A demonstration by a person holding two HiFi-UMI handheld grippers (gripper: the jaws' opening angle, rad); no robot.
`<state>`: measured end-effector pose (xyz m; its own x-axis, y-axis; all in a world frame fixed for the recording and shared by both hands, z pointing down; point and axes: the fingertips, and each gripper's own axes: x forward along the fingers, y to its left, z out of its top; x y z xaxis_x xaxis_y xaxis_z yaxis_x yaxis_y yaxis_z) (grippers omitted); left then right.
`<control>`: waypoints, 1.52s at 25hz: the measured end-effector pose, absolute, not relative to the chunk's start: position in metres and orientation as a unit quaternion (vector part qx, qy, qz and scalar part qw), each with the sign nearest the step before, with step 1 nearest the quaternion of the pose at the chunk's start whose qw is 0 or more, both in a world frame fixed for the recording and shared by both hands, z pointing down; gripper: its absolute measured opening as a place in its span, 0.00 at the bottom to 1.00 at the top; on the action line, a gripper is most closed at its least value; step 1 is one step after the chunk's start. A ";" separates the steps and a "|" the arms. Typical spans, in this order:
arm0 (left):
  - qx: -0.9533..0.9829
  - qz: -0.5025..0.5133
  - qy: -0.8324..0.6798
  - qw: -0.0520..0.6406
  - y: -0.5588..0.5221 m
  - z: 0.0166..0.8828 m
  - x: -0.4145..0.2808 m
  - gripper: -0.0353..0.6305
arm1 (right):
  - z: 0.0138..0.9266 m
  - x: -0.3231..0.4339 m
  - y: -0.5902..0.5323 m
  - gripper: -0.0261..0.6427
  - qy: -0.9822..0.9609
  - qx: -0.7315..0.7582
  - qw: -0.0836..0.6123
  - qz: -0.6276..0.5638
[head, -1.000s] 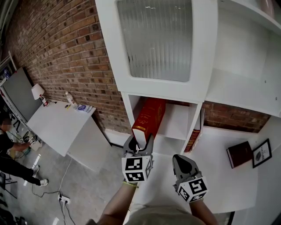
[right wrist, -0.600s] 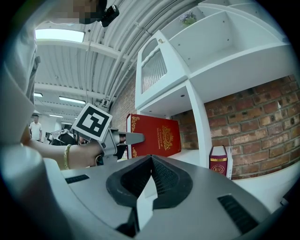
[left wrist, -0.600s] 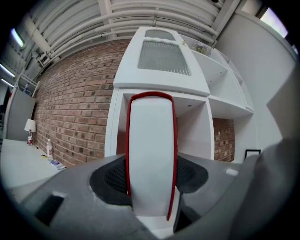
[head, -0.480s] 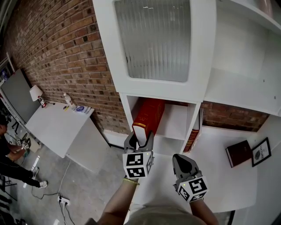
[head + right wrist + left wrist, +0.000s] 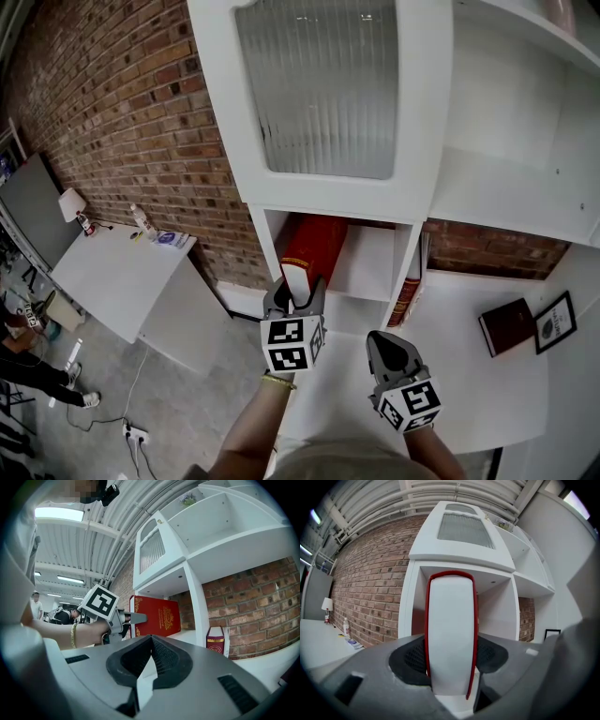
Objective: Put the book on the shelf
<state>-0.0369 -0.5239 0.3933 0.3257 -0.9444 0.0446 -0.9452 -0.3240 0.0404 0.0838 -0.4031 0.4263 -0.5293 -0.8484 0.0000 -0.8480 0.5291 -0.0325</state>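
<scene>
A red book with a white page edge stands upright in the lower left compartment of the white shelf. My left gripper is shut on its near lower end. In the left gripper view the page edge fills the gap between the jaws of that gripper. My right gripper hangs lower and to the right, shut with nothing in it. The right gripper view shows its jaws meeting, with the red book and the left gripper beyond.
A dark red book leans against the compartment's right divider. A brown book and a framed picture lie on the white surface at right. A ribbed glass cabinet door hangs above. A white table stands at left.
My left gripper has pushed the red book a little farther into the compartment. The right gripper has hardly moved.
</scene>
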 end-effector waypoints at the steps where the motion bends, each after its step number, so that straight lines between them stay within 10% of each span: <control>1: 0.814 0.007 -0.581 0.030 -0.525 0.393 -0.036 0.42 | 0.426 0.084 -0.403 0.05 0.874 -0.486 0.008 -0.014; 38: 0.820 0.019 -0.571 0.033 -0.552 0.394 -0.023 0.42 | 0.417 0.093 -0.397 0.05 0.868 -0.497 0.019 -0.008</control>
